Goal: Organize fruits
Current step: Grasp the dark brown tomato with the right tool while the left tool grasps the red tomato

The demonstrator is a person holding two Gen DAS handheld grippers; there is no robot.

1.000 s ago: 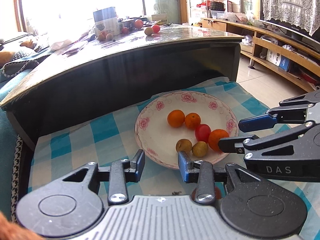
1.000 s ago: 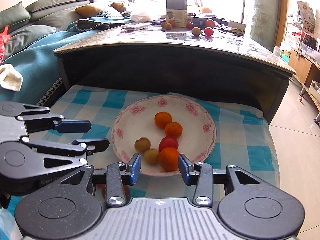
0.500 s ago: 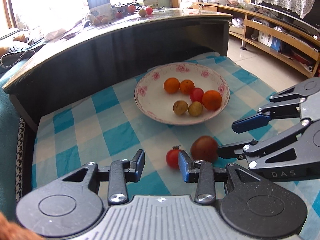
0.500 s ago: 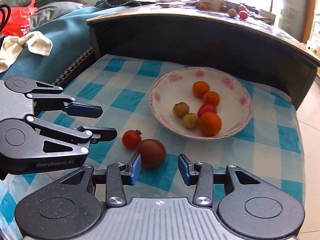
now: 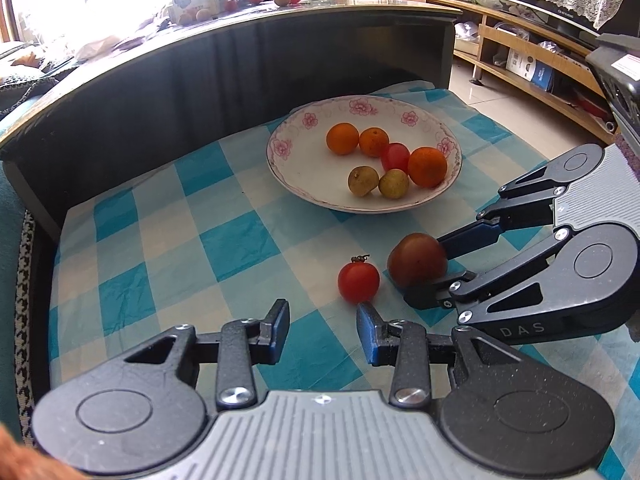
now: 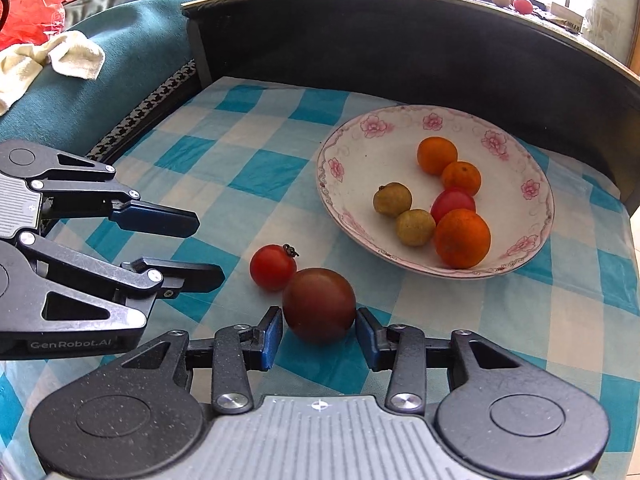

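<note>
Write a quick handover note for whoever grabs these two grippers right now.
Right gripper: open, fingers either side of the dark tomato, not yet closed on it.
Left gripper: open, empty, just short of the red tomato.
Both tomatoes lie side by side on the checked cloth, near the plate.
Done: three oranges, a red fruit and two small brown fruits are on the plate.
Left: grip each tomato and put it on the plate. More fruit sits on the far tabletop.
</note>
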